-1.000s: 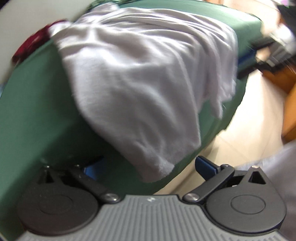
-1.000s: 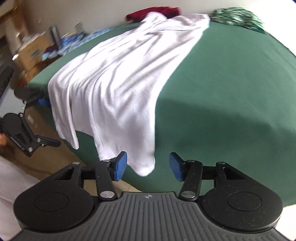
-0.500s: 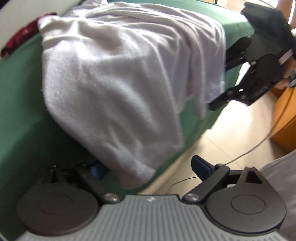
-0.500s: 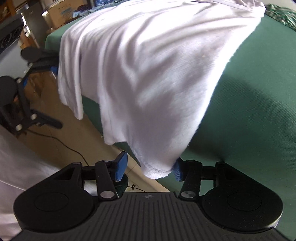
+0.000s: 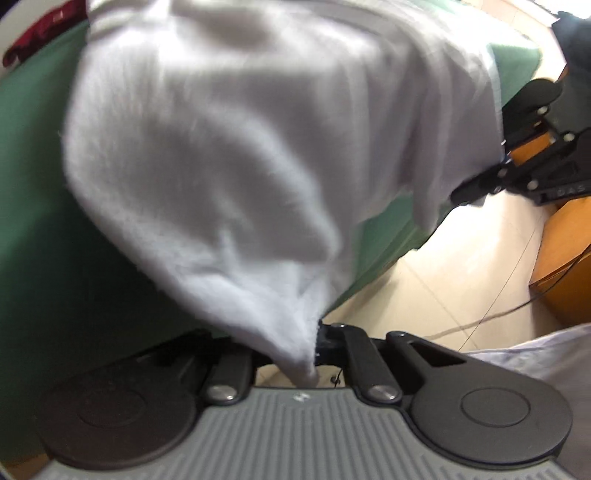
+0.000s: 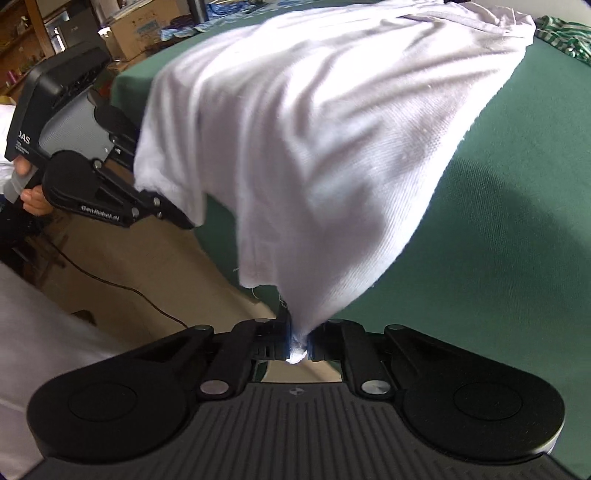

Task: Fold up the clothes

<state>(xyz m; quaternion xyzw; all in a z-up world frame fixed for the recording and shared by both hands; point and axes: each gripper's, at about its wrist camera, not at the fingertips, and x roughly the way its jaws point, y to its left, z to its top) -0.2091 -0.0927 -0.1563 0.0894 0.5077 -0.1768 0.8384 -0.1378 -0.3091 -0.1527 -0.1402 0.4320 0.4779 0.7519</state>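
Both hand-held grippers, left [image 5: 314,350] and right [image 6: 297,341], are closing onto near corners of the white garment [image 6: 332,129] draped over the green bench [image 6: 517,221] edge (no fold made yet).

Pale tile floor [image 5: 461,266], orange wood cabinet [image 5: 565,258] rt; cardboard boxes [image 6: 136,33] by shelving.
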